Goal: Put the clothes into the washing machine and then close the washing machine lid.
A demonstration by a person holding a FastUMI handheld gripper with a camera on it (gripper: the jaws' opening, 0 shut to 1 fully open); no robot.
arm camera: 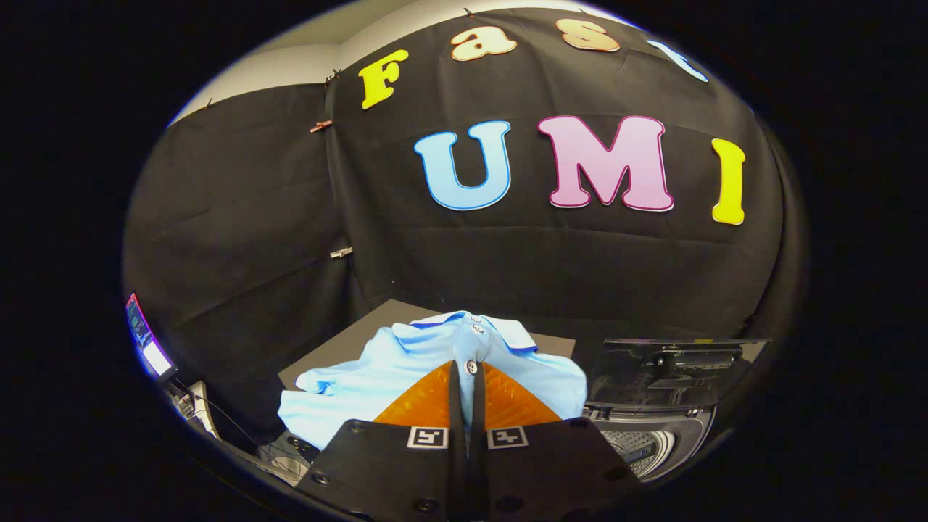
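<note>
A light blue polo shirt (377,377) with white buttons hangs in front of me, lifted off the dark table (341,348) behind it. My gripper (465,377) is shut on the shirt's button placket, a thin fold of fabric pinched between both fingers just below the collar. To the right of the fingers stands the washing machine (652,442), its glossy dark lid (674,370) raised upright and the perforated metal drum (638,442) showing in the open mouth below.
A lit screen (145,341) on a stand sits off to the left, with cables (232,428) trailing beneath it. Black cloth walls close the booth behind the table and the machine.
</note>
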